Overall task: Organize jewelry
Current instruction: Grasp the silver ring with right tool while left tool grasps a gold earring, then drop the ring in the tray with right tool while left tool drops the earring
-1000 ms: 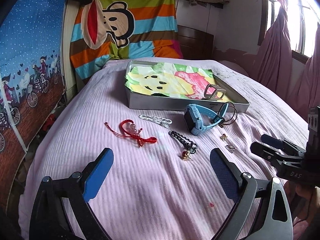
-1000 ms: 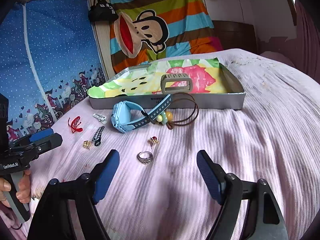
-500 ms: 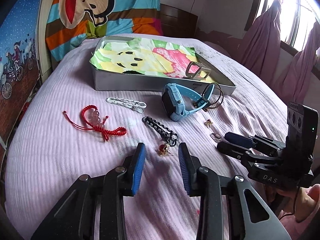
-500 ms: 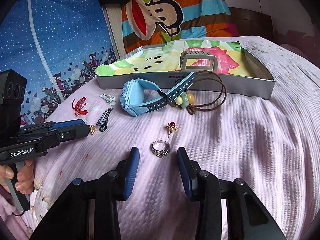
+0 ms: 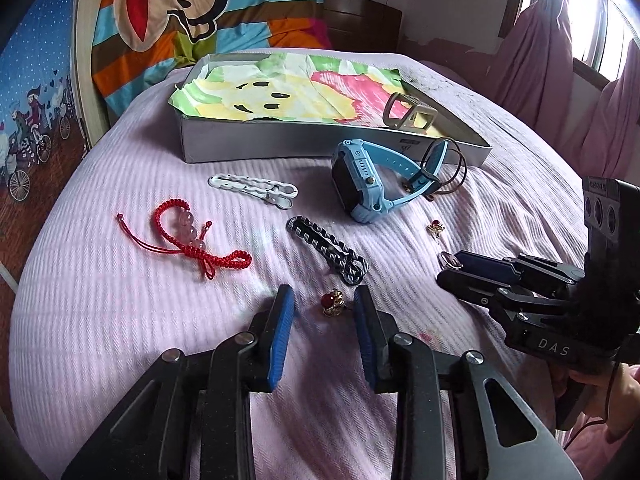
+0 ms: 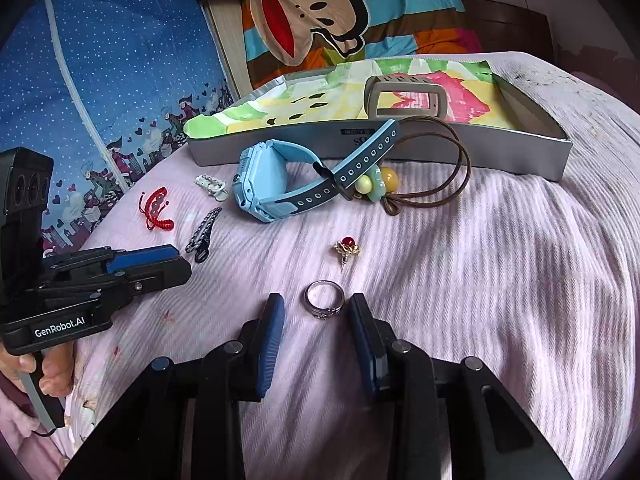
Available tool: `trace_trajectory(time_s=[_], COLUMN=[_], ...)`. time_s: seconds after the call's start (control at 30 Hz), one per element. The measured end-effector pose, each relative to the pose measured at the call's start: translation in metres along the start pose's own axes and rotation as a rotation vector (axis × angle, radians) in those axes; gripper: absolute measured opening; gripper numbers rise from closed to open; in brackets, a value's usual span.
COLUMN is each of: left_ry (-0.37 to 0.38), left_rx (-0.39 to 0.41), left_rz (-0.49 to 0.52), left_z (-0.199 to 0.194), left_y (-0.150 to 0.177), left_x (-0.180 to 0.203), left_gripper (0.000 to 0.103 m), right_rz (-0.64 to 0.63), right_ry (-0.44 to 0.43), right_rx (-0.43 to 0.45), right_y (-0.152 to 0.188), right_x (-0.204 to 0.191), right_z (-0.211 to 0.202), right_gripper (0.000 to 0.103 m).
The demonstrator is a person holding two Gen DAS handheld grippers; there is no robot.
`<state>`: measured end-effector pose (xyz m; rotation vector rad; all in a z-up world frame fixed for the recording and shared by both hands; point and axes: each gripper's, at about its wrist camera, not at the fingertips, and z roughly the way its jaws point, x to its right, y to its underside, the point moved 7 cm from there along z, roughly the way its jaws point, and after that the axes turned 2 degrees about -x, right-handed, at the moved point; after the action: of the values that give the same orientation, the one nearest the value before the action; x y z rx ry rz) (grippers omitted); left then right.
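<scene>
Both grippers lowered, fingers just narrowed, left gripper [image 5: 324, 304] flanking gold earring [image 5: 332, 303], right gripper [image 6: 316, 304] flanking silver ring [image 6: 325, 300], untouched.

Red-stone earring [image 5: 332, 303] between left claw [image 5: 323, 308] pads

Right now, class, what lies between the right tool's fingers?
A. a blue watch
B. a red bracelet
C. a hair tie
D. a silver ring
D: in the right wrist view the ring lies on the bedspread between the right tool's fingers, not yet touched.
</scene>
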<state>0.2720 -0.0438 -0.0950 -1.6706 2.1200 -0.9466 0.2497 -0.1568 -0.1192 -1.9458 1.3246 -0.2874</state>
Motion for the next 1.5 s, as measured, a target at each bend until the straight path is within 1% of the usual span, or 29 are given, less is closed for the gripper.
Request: trace_trajectory(time_s=[0.07,0.13,0.23,0.3,0.33,0.47,0.57,0.7,0.83,0.97,1.1,1.2,1.3,1.4,1.5], left_ry=[0.002,0.008,0.006,-0.003,-0.011,-0.033,-0.051,-0.047,-0.061,-0.062,-0.062,-0.055,-0.067,-0.08,-0.098], left_rx=[-0.002,-0.003,0.0,0.01,0.015,0.04,0.061,0.12,0.177,0.199,0.22,0.24,0.249,0.239,0.205], left_rz=[-0.001,-0.003,0.002,0.007,0.013,0.022,0.018,-0.031,-0.075,-0.094,-0.087,-0.101,-0.1,-0.089,-0.083], left_z=[0.001,0.001,-0.002,-0.004,-0.005,-0.011,-0.016,-0.028,-0.038,-0.044,-0.046,-0.043,-0.034,-0.019,0.004], left_y=[0.001,0.002,0.002,0.002,0.002,0.002,0.001,-0.009,-0.023,-0.041,-0.066,-0.088,-0.108,-0.123,-0.131], left_x=[0.0,0.0,0.002,0.004,0.005,0.009,0.01,0.011,0.012,0.013,0.012,0.012,0.015,0.02,0.022], left_gripper=[0.013,0.01,0.009,0.009,0.009,0.009,0.009,0.009,0.009,0.009,0.009,0.009,0.009,0.009,0.009], right_rz=[-0.004,-0.003,0.007,0.015,0.018,0.009,-0.004,-0.03,-0.07,-0.108,-0.098,-0.099,-0.077,-0.039,-0.015], right_ry=[0.005,0.004,-0.008,-0.019,-0.022,-0.028,-0.048,-0.058,-0.04,-0.014,0.017,0.071,0.115,0.156,0.194], right_rx=[0.002,0.002,0.004,0.005,0.007,0.018,0.041,0.083,0.13,0.184,0.257,0.277,0.295,0.296,0.276], right_y=[0.0,0.0,0.0,0.0,0.0,-0.001,-0.003,-0.01,-0.019,-0.033,-0.057,-0.076,-0.094,-0.107,-0.116], right_x=[-0.001,-0.001,-0.001,0.0,0.0,-0.002,-0.006,-0.013,-0.019,-0.02,-0.006,0.01,0.034,0.06,0.081], right_z=[0.0,0.0,0.0,0.0,0.0,-0.002,-0.008,-0.016,-0.023,-0.028,-0.039,-0.042,-0.042,-0.038,-0.031], right_gripper=[0.031,0.031,0.031,0.026,0.02,0.02,0.02,0.02,0.02,0.02,0.02,0.02,0.02,0.02,0.02])
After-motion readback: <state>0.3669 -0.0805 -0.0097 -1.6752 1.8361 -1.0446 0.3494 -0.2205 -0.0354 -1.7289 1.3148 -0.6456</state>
